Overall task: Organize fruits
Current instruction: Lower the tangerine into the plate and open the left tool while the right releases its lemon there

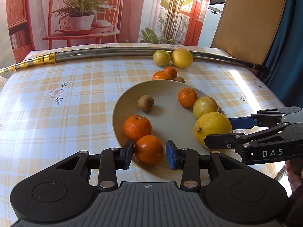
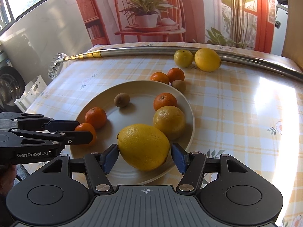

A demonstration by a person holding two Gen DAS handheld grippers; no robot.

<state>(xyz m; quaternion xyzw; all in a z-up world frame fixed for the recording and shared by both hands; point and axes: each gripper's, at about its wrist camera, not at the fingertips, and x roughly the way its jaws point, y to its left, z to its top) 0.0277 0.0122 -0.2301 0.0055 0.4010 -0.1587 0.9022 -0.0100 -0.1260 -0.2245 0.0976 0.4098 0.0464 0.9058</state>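
Checked table (image 1: pixel 75 98) first, sunlit, with a long metal pole (image 1: pixel 106 54) along the far edge. Then the pale plate (image 2: pixel 132 172) at the middle, holding 6 fruits: 2 lemons, 3 mandarins, 1 kiwi (image 1: pixel 145 103). Next the right gripper (image 2: pixel 144 156), spread wide around the big lemon (image 2: pixel 144 146) at the plate's near rim, left pad touching or nearly touching the peel, right pad clear of it; nothing gripped. Likewise the left gripper (image 1: pixel 148 152), parted around the nearest mandarin (image 1: pixel 149 149), one pad close against the skin, the blue pad a little off; nothing clamped either. Beyond the plate, 5 fruits waiting on the cloth: 2 yellow ones (image 1: pixel 173 58) against the pole, 2 mandarins (image 2: pixel 167 76) and 1 kiwi (image 2: pixel 179 85) just past the far rim. Probably mid-task, both fruits resting on the plate. Cannot tell from this moment whether placing or picking. If placing, next move: backing both claws straight off without nudging the round fruit, then reaching for the 5 stragglers.
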